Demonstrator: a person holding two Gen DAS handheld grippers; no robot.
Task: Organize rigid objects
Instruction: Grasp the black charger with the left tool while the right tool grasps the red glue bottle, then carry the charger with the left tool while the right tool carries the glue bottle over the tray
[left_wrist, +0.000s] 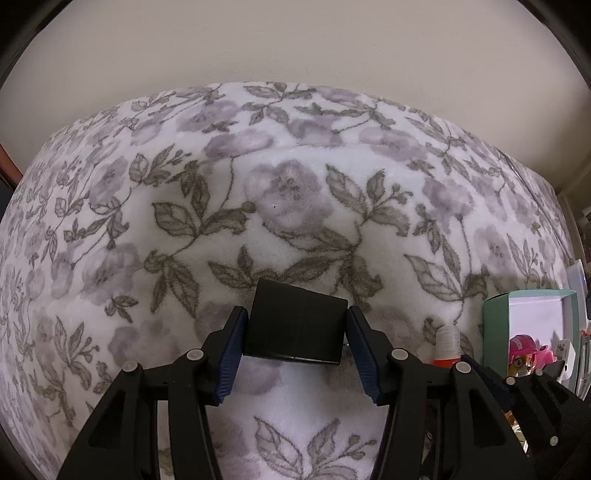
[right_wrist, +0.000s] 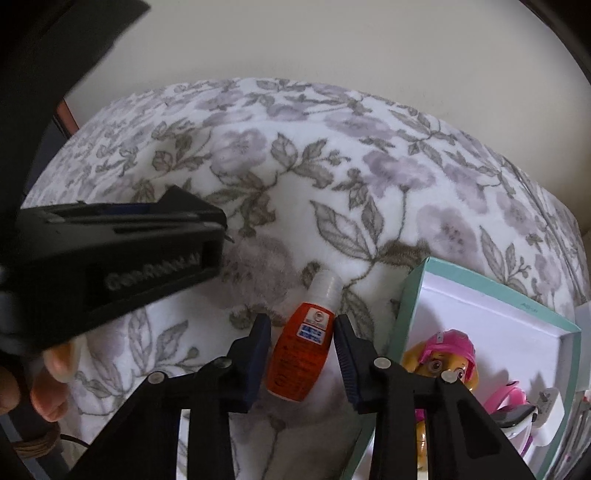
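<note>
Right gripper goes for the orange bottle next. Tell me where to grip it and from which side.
Grip the orange bottle across its wide labelled body, not the narrow clear cap. It lies flat on the blanket, cap pointing away, so come straight down from above; the right gripper already straddles it, open.

A bed covered by a white fleece blanket (left_wrist: 295, 229) with purple flowers and grey leaves. On it lie an orange bottle (right_wrist: 299, 354) at six o'clock and a teal-rimmed open box (right_wrist: 413, 291) at four o'clock.
</note>
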